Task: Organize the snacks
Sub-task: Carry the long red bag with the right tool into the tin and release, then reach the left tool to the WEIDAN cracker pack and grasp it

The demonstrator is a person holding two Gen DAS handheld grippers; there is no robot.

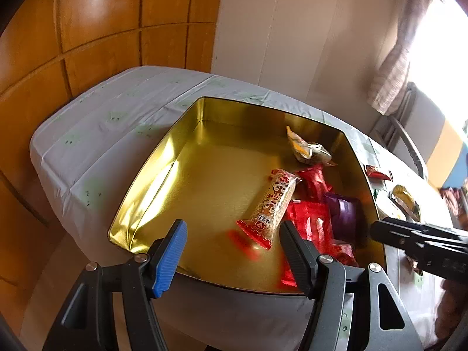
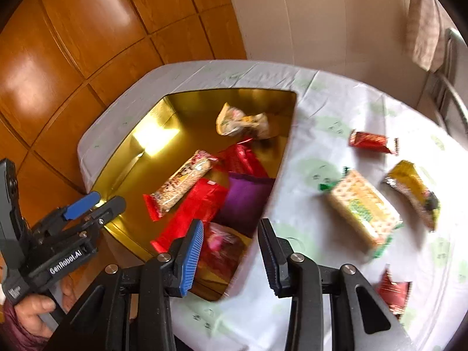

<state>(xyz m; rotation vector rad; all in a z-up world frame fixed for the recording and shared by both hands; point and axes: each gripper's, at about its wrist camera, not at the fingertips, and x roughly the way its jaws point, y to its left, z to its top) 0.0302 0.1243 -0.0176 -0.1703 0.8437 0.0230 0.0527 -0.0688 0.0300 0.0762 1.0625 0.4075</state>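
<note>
A: What is sitting in the gold tin (image 1: 163, 158) right now?

B: Several snacks are lying along its right side. A long rice-cracker bar (image 1: 273, 204) in a red-ended wrapper is resting slantwise near the middle, a red packet (image 1: 314, 182) is lying just beside it, a purple packet (image 1: 342, 215) is sitting against the right wall, and a pale crumpled packet (image 1: 307, 147) is lying toward the far right corner. More red wrappers (image 1: 313, 225) are piling up at the near right corner.

A: And the tin itself?

B: It is standing on the left part of the table (image 2: 307, 111), which is wearing a white cloth with faint green prints.

A: What are the grippers doing?

B: The left gripper (image 1: 232, 242) is hovering over the tin's near edge, its fingers spread and gripping nothing. The right gripper (image 2: 231, 245) is hanging above the tin's near right corner, fingers likewise apart and empty.

A: Anything lying outside the tin?

B: Yes, on the cloth to its right: a cracker pack (image 2: 364, 209) with green ends, a yellow packet (image 2: 414, 191) toward the right edge, a dark red bar (image 2: 373, 142) farther back, and a red packet (image 2: 393, 291) near the front edge.
</note>
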